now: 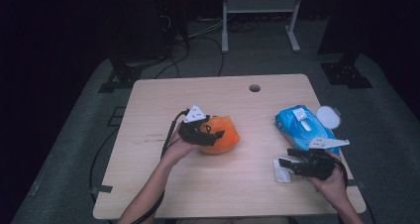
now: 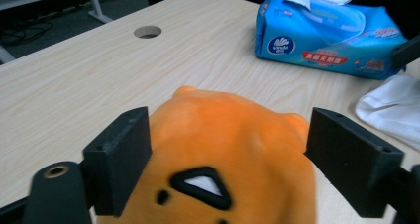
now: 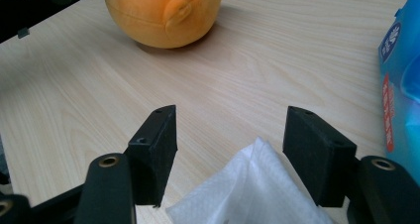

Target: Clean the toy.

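We have the L gripper (image 1: 210, 134) around the orange plush toy (image 1: 220, 134) mid-table, jaws apart w/ a gap at one side (not pinching). R gripper (image 1: 289, 165), jaws released, straddles the white wipe (image 1: 282, 170) near right, by the wipes pack (image 1: 305, 126). Next, probably: close on wipe, bring it to the toy.

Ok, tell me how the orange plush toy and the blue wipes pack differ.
The orange plush toy is round and soft-looking; the blue wipes pack is flat and oblong. The toy sits between the left tongs; the pack lies free beside the right tongs. The pack's lid is flipped open. Both rest on the table.
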Demonstrator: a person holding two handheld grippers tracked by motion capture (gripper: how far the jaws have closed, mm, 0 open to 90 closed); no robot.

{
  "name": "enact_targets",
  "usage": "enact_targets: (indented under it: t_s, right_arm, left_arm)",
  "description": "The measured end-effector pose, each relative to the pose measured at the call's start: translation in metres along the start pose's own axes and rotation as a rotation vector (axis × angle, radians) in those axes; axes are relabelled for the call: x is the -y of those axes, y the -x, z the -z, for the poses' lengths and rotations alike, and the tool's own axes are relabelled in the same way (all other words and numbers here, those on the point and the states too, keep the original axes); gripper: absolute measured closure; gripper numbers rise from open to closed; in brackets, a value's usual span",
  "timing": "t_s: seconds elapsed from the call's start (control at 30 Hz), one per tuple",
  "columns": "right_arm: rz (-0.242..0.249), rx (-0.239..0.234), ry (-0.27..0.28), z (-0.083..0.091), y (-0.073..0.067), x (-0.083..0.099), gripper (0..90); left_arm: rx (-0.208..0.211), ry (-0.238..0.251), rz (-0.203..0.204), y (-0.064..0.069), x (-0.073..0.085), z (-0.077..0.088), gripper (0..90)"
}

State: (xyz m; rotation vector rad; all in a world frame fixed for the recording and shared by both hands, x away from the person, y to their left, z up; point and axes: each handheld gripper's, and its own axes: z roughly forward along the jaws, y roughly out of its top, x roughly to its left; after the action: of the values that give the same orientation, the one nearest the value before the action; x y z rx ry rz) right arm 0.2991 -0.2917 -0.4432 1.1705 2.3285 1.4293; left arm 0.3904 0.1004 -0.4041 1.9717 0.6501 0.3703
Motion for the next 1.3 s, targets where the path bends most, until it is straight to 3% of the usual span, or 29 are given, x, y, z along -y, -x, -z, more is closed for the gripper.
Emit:
enact_targets:
  t_s: [0.1, 0.33, 0.57, 1.3]
  right_arm:
    - [0.002, 0.007, -0.003, 0.000, -0.002, 0.000, 36.1]
    - [0.011, 0.017, 0.009, 0.003, -0.006, -0.002, 35.0]
    - [0.003, 0.020, 0.017, 0.003, -0.004, -0.002, 34.9]
    - [-0.006, 0.026, 0.007, 0.002, -0.003, 0.000, 33.4]
  left_arm:
    - [-0.006, 0.011, 0.003, 0.000, 0.000, 0.007, 14.8]
    - [-0.027, 0.034, 0.056, -0.005, 0.008, 0.026, 11.7]
    - [-0.049, 0.039, 0.058, -0.010, 0.015, 0.045, 11.0]
    - [-0.072, 0.036, 0.089, -0.012, 0.043, 0.063, 10.5]
